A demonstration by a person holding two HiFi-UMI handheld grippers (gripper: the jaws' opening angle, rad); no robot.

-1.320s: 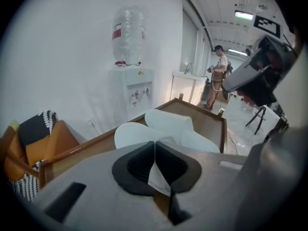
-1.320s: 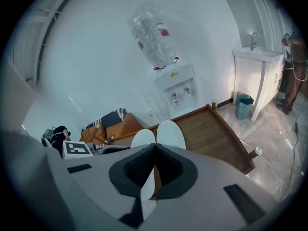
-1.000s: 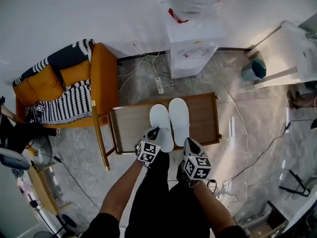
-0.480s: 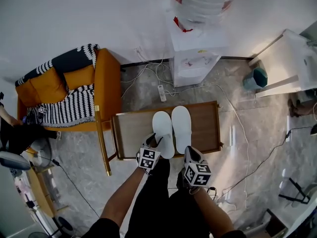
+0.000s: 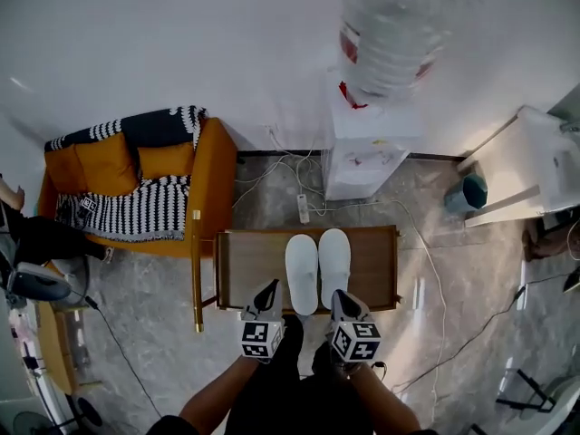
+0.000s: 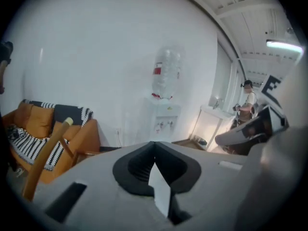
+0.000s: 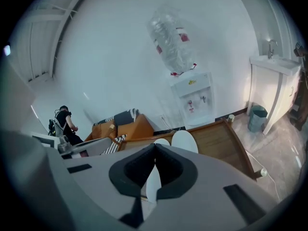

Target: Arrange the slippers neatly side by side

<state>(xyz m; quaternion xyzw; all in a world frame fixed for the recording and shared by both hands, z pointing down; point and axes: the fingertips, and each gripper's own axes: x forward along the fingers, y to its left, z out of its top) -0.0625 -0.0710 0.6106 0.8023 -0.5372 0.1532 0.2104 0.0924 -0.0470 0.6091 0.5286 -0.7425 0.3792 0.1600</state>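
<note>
Two white slippers lie side by side, toes away from me, on a low wooden table [image 5: 249, 261]: the left slipper [image 5: 302, 273] and the right slipper [image 5: 334, 264]. My left gripper [image 5: 269, 290] hovers at the table's near edge, just left of the left slipper's heel and apart from it. Its jaws have just been closing, with nothing between them; they stand shut. My right gripper [image 5: 339, 297] is shut and empty, just behind the right slipper's heel. The right gripper view shows both slippers [image 7: 185, 141] beyond its shut jaws. The left gripper view looks over the slippers at the wall.
An orange sofa [image 5: 136, 184] with a striped blanket stands left of the table. Behind the table are a water dispenser [image 5: 367, 166], a power strip with cables [image 5: 304, 208], a teal bin [image 5: 464, 193] and a white cabinet [image 5: 544, 161]. A person [image 7: 65, 121] stands far off.
Both grippers have drawn back from the slippers' heels toward me and risen. The left gripper has come off the left slipper's heel. The slippers have stayed put.
</note>
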